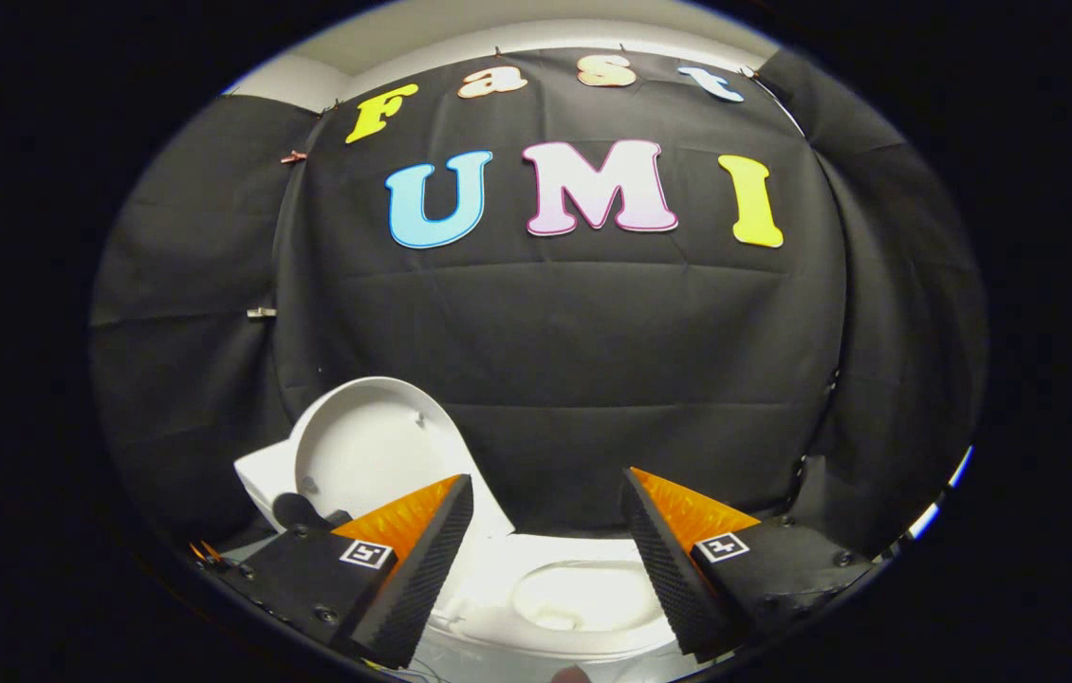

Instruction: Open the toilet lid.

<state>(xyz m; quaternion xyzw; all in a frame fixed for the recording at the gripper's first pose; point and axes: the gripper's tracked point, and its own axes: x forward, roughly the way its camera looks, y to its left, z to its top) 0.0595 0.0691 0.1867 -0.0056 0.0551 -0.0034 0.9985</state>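
- Gripper [545,493]: jaws wide apart, nothing held; orange-faced fingers [408,560] with black ribbed pads, a small square marker on each mount.
- Toilet bowl [583,593] white, just below and between the fingers; oval opening visible in the gap, rim glossy under strong light.
- Toilet lid [375,446] already raised, standing upright beyond the left finger and partly hidden by it; white inner face turned toward the camera, leaning back near the cloth.
- Booth wall [593,332]: black cloth, creased in horizontal folds, clipped at the seams, draped around on both sides.
- Pale ceiling strip [498,28] above the cloth.
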